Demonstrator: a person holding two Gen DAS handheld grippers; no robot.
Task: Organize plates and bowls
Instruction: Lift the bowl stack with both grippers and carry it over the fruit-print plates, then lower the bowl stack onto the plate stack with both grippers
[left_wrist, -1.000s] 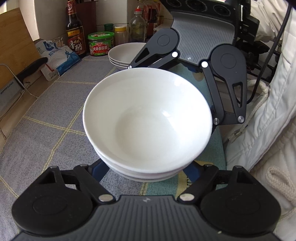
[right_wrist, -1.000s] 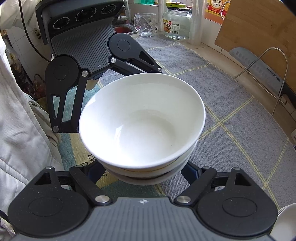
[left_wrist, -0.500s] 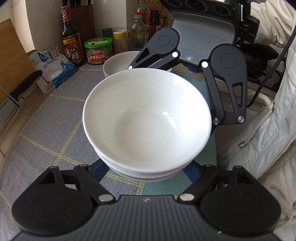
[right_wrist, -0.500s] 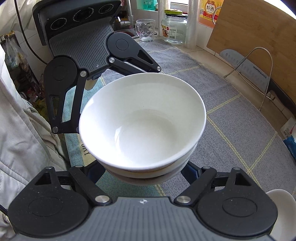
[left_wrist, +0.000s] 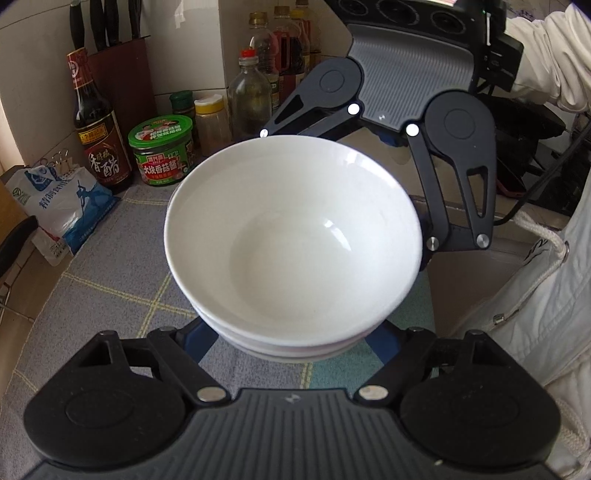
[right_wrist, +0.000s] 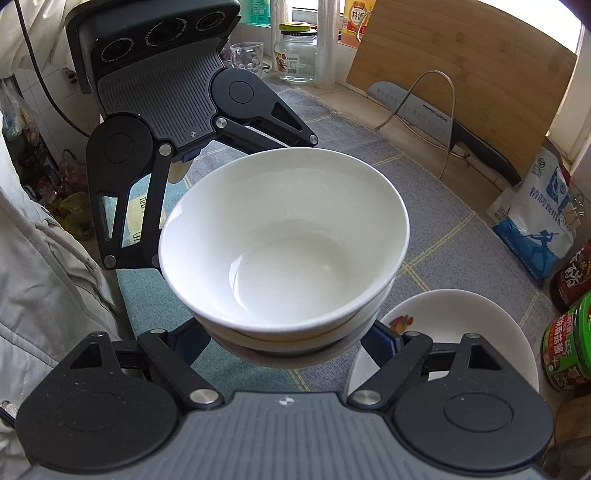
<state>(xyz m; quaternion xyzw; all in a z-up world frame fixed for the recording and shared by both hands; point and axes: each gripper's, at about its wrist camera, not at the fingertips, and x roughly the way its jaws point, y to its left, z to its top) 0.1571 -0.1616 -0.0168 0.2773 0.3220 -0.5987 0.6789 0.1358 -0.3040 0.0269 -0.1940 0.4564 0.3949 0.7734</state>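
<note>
A stack of white bowls (left_wrist: 295, 251) is held in the air between both grippers, one on each side; it also shows in the right wrist view (right_wrist: 284, 251). My left gripper (left_wrist: 291, 332) is shut on the stack's near side, and my right gripper (right_wrist: 291, 339) is shut on the opposite side. The fingertips are hidden under the bowls. A stack of white plates (right_wrist: 450, 339) with a small fruit print sits on the mat just below and right of the bowls in the right wrist view. The bowls hide the plates in the left wrist view.
A grey checked mat (left_wrist: 110, 266) covers the counter. Sauce bottles (left_wrist: 96, 125), a green-lidded jar (left_wrist: 162, 151), and a salt bag (left_wrist: 62, 206) stand at the back. A cutting board (right_wrist: 461, 85), knife (right_wrist: 443, 122) on a wire rack, and glass jar (right_wrist: 295, 55) line the wall.
Both grippers carried the bowl stack toward the bottles and over the plate stack. The plates are now hidden behind the bowls in the left view and appear in the right view.
</note>
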